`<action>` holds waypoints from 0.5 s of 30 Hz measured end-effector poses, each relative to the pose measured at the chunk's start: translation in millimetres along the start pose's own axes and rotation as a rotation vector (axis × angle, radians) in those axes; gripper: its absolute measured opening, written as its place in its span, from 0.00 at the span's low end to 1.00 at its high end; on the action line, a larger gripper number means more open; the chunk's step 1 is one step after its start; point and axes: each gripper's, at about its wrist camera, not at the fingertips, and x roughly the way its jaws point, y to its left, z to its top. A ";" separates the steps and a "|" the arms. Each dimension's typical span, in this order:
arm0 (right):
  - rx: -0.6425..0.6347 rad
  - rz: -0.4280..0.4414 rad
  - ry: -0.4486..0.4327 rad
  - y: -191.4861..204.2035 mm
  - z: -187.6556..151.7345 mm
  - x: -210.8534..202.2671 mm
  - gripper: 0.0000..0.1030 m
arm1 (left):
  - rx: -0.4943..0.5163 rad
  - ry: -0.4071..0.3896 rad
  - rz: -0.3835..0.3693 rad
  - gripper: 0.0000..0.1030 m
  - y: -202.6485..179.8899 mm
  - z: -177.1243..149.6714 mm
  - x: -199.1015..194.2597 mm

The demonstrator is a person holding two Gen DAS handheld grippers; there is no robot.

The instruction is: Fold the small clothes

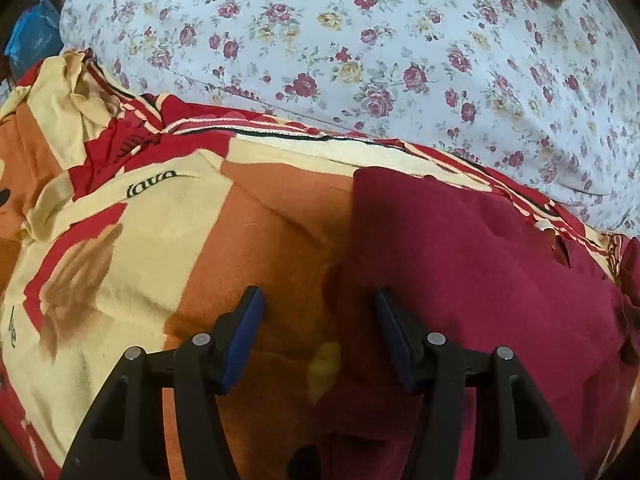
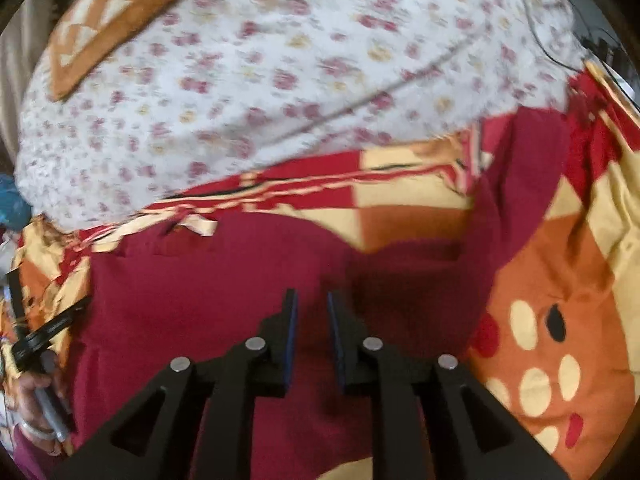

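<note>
A dark maroon garment (image 1: 480, 264) lies flat on an orange, cream and red blanket (image 1: 152, 240). My left gripper (image 1: 320, 300) is open and empty, hovering over the garment's left edge, one finger over the blanket and one over the cloth. In the right wrist view the same maroon garment (image 2: 208, 300) spreads across the middle, with a sleeve (image 2: 520, 168) running up to the right. My right gripper (image 2: 313, 300) hangs just above the garment's middle, its jaws a narrow gap apart with nothing between them.
A white bedsheet with red roses (image 1: 360, 40) covers the bed beyond the blanket. An orange checked cushion (image 2: 112, 12) lies at the far left corner. The left gripper's handle and the hand holding it (image 2: 40, 360) show at the left edge. Cables (image 2: 560, 20) lie far right.
</note>
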 end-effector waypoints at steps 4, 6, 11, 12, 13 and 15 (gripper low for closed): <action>-0.062 0.018 0.020 23.7 -2.2 16.1 0.21 | 0.005 -0.010 0.004 0.47 -0.1 -2.3 -0.3; -0.056 0.005 0.060 24.4 -4.2 36.0 0.21 | 0.006 -0.013 0.006 0.47 -0.1 -3.8 -1.4; -0.010 -0.031 0.091 11.2 -11.3 41.8 0.21 | -0.007 0.005 -0.025 0.47 3.8 -7.0 -29.4; -0.018 -0.033 0.089 12.5 -12.4 37.1 0.22 | -0.011 -0.005 -0.041 0.47 3.7 -8.2 -36.5; -0.028 -0.035 0.085 14.0 -14.5 32.4 0.24 | -0.012 -0.017 -0.054 0.47 2.9 -9.6 -42.6; -0.034 -0.022 0.077 15.9 -18.9 26.5 0.41 | -0.007 -0.049 -0.074 0.47 -3.0 -15.2 -55.3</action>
